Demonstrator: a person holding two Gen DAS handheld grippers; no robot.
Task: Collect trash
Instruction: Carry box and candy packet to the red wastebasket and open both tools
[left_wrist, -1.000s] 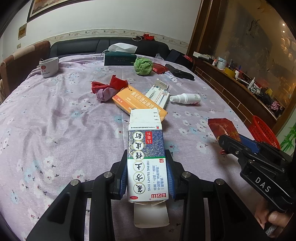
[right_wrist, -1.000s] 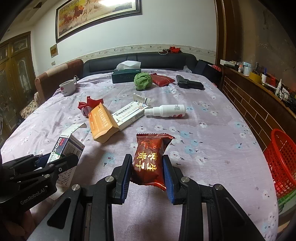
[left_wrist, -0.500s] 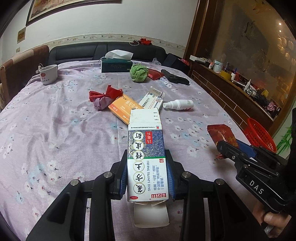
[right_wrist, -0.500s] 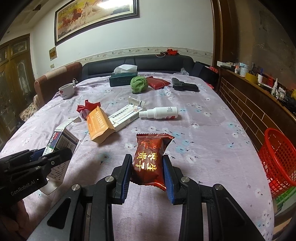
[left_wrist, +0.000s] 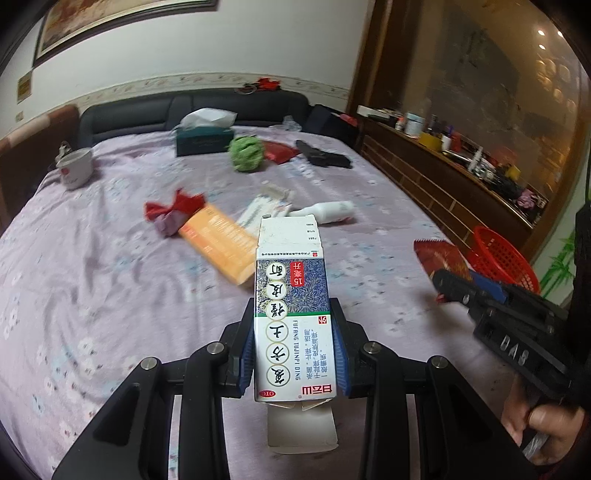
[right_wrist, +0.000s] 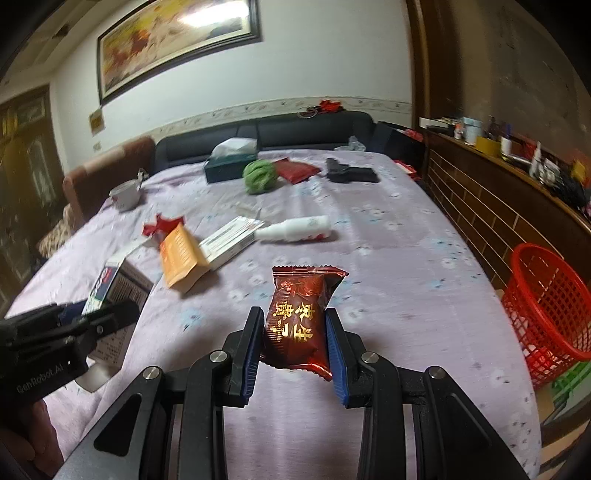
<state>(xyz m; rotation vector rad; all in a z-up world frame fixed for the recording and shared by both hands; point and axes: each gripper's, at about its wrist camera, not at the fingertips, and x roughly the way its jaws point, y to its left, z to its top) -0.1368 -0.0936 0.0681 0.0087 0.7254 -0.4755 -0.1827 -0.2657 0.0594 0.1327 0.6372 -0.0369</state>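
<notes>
Lilac floral cloth covers the bench, which runs back to a dark sofa, with a wooden sideboard along your right.

Your left tool is pinching an opened medicine box across its narrow sides; the box's long axis runs straight out along the fingers, with both end flaps loose. Your right tool is pinching a dark red snack packet at its lower half, long axis likewise pointing forward. Both loads are clear of the cloth.

The relation that governs the coming move: the red mesh basket sits off the bench's right edge, below cloth level. It lies to the right of both tools, and your right hand is the nearer. I judge the packet goes in first, the box after, crossing over.

Left on the cloth, well ahead of both tools: an orange box, a white carton touching it, a white spray bottle and a crumpled red wrapper. Whether the green ball, tissue box and mug count as trash I cannot tell.

The right wrist view shows the basket's open mouth and depth; the left wrist view shows only part of its rim behind the right tool. The left view alone shows the box's hanging rear flap.
</notes>
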